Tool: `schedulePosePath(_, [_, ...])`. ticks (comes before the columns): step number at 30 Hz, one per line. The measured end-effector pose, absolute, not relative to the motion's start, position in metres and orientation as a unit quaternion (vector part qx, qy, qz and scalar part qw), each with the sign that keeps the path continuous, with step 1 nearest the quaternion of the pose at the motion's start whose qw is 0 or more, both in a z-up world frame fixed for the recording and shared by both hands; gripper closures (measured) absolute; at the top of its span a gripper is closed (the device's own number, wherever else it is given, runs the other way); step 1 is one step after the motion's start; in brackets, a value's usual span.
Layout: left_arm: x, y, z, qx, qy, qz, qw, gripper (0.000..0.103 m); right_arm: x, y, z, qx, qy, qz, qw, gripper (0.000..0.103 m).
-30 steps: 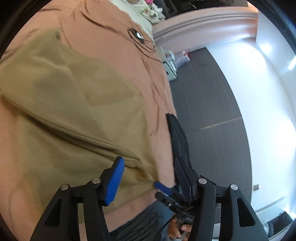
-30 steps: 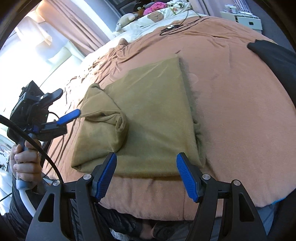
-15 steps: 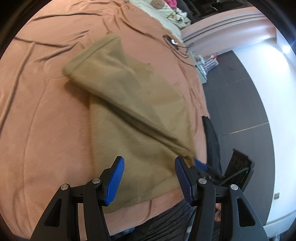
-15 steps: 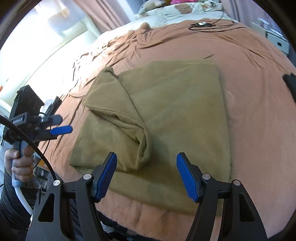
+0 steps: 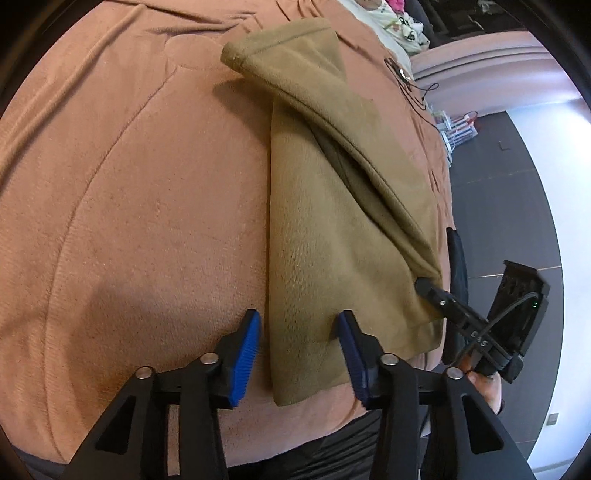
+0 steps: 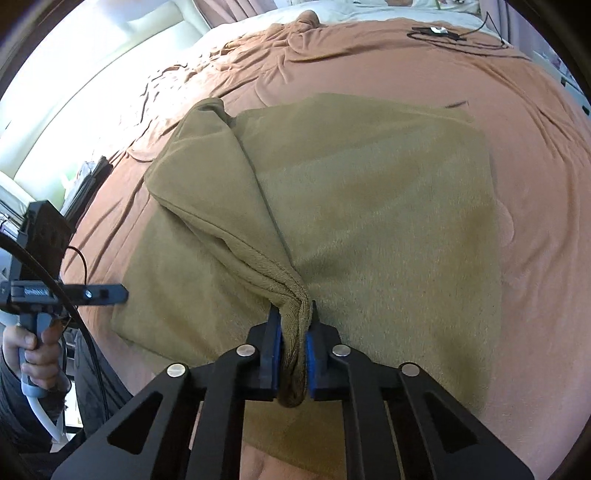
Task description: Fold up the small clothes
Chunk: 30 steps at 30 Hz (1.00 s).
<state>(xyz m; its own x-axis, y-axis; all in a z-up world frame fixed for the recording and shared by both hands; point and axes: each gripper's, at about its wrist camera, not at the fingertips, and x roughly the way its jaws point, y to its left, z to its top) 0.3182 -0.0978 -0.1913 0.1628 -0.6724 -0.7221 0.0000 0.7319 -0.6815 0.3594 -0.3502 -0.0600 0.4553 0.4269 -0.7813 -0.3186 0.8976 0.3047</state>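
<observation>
Your right claw point(image 6: 291, 354) has just clamped the olive garment point(image 6: 369, 221)'s folded sleeve on the bed point(image 6: 535, 147); your left claw point(image 5: 299, 354), wide open and empty, now straddles its near edge.

I see a bed with a rust-brown blanket point(image 6: 535, 184); black cable point(image 6: 458, 35) on its far end, dark floor point(image 5: 517, 192) beside it.

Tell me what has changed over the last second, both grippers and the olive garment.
The right gripper, open a second ago, came down and shut on the cuff of the folded-over sleeve of the olive garment. The left gripper drew back toward the garment's near edge, jaws open throughout. The garment lies where it did on the brown bedspread.
</observation>
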Motion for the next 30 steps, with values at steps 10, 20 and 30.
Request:
schedulePosePath(10, [0.313,-0.097,-0.188,-0.274,0.604,-0.244,0.707,0.071,0.334,-0.354,-0.041,0.075,0.450,0.225,0.861,0.099])
schedulePosePath(20, [0.314,-0.102,-0.183,-0.266,0.601,-0.254,0.710,0.071,0.307,-0.373,-0.032,0.095,0.436,0.216,0.868,0.099])
schedulePosePath(30, [0.312,-0.123,-0.183,-0.236,0.610,-0.265,0.709,0.071,0.291,-0.404,-0.044,0.137,0.441,0.199,0.864,0.099])
